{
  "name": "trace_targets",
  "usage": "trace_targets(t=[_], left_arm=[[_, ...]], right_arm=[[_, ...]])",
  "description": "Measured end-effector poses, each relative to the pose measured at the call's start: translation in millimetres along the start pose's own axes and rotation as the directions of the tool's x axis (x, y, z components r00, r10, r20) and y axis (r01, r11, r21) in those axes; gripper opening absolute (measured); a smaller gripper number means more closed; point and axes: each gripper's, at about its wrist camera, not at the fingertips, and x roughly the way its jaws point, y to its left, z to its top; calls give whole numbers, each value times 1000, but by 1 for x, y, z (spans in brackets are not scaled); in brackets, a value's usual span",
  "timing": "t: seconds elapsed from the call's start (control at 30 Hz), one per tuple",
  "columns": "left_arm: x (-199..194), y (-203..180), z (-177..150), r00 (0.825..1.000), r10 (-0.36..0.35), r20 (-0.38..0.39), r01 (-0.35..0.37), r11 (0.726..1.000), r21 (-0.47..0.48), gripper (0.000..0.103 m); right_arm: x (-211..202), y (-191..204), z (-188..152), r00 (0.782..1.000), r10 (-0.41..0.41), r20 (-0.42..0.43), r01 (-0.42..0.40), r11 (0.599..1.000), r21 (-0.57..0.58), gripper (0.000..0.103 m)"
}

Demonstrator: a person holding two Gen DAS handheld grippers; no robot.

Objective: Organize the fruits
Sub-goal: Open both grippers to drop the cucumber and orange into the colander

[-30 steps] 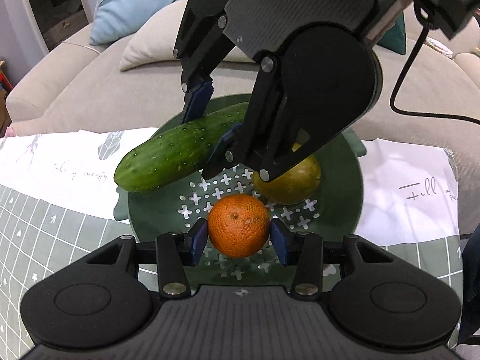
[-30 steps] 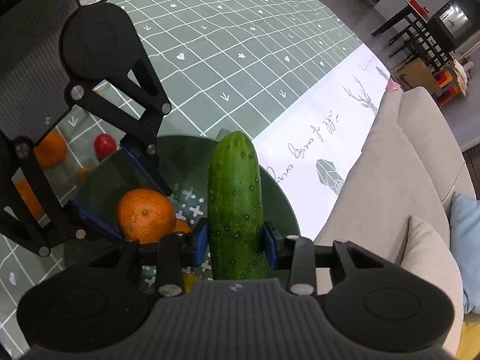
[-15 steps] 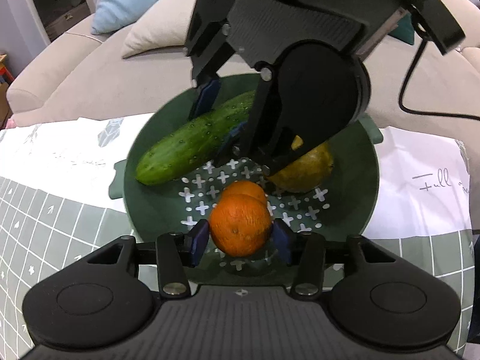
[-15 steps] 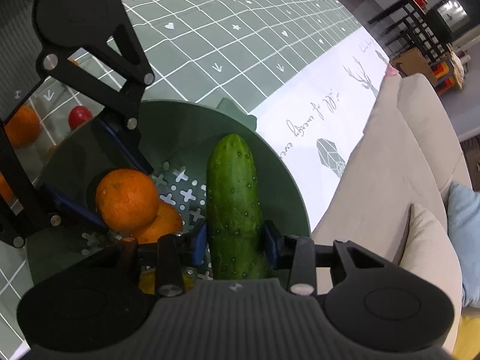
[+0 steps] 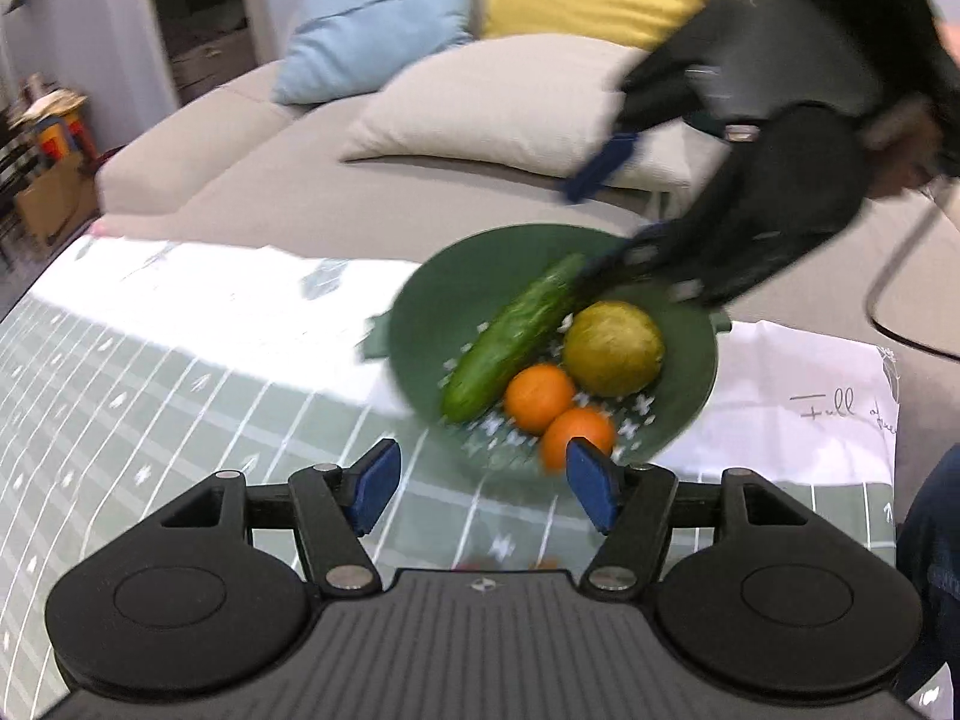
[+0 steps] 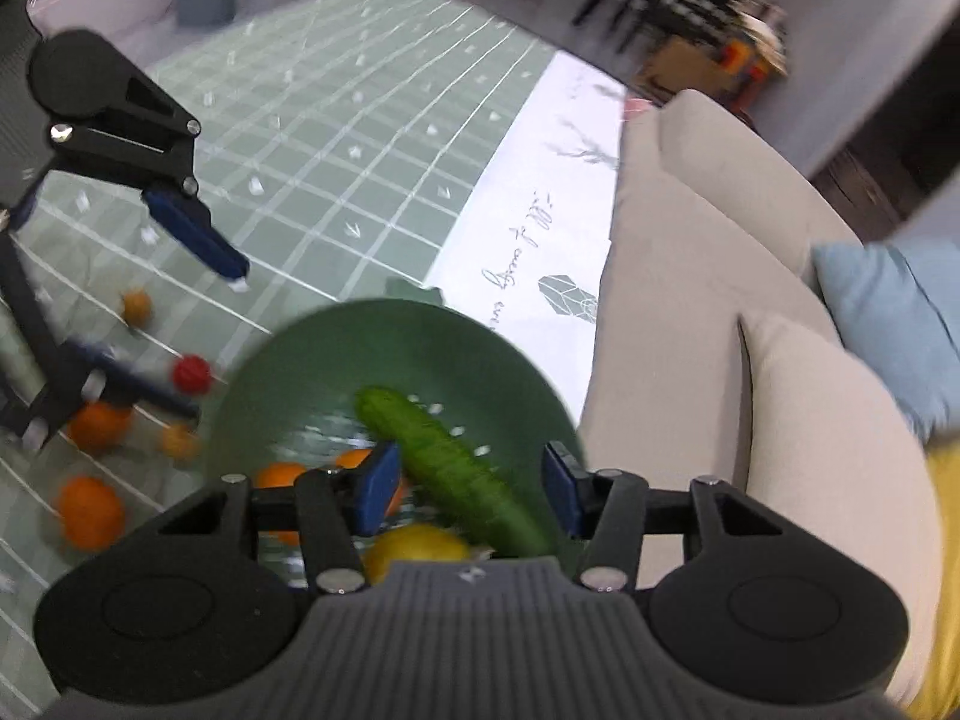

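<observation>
- step in hand, as i judge it: the drop into the green colander (image 5: 690,402) is done and both tongs are clear of it, empty.
- the left tongs (image 5: 483,483) stand wide apart with nothing between the pads; they have just been opening, and the near orange (image 5: 577,432) lies in the colander beside a second orange (image 5: 538,397).
- the right tongs (image 6: 472,489) are apart too, having just been opening; the cucumber (image 6: 456,474) lies loose in the colander, seen between the pads but not pressed by them.
- where the fruit is: cucumber, two oranges and a yellow-green fruit (image 5: 613,348) all lie inside the colander, which stands on the counter (image 5: 180,396) near the sofa (image 5: 300,180).
- next move, in my view: go for the loose fruit out on the cloth, coming down over one piece with the tongs opened wide enough.
- only the right wrist view shows what is left: a red fruit (image 6: 192,373), more oranges (image 6: 90,513) and smaller brownish pieces outside the colander, next to the left tongs.
- only the left wrist view shows all four pieces in the colander unblocked, with the blurred right tongs above its far rim.
</observation>
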Motion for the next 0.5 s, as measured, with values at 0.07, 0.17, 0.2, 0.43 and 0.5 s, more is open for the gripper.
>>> trace_targets(t=[0.07,0.17,0.2,0.43,0.5], left_arm=[[-12,7,-13,1000,23,-3,-23,999,-27,75],[-30,17,-34,999,44,-21,-46,995,-87,75],[-35,21,-40,999,45,-23,-47,994,-101,75],[-69,25,-85,998,62,-32,-67,982,-178,75],[-73,22,-96,997,62,-39,-68,980,-189,75]], right_arm=[[-17,13,-7,1000,-4,6,4,998,62,48],[-37,35,-17,1000,-15,3,14,988,153,48],[-43,41,-20,1000,-21,0,21,979,201,48],[-68,91,-44,1000,-28,5,23,881,473,48],[-70,107,-53,1000,-19,4,14,835,550,48]])
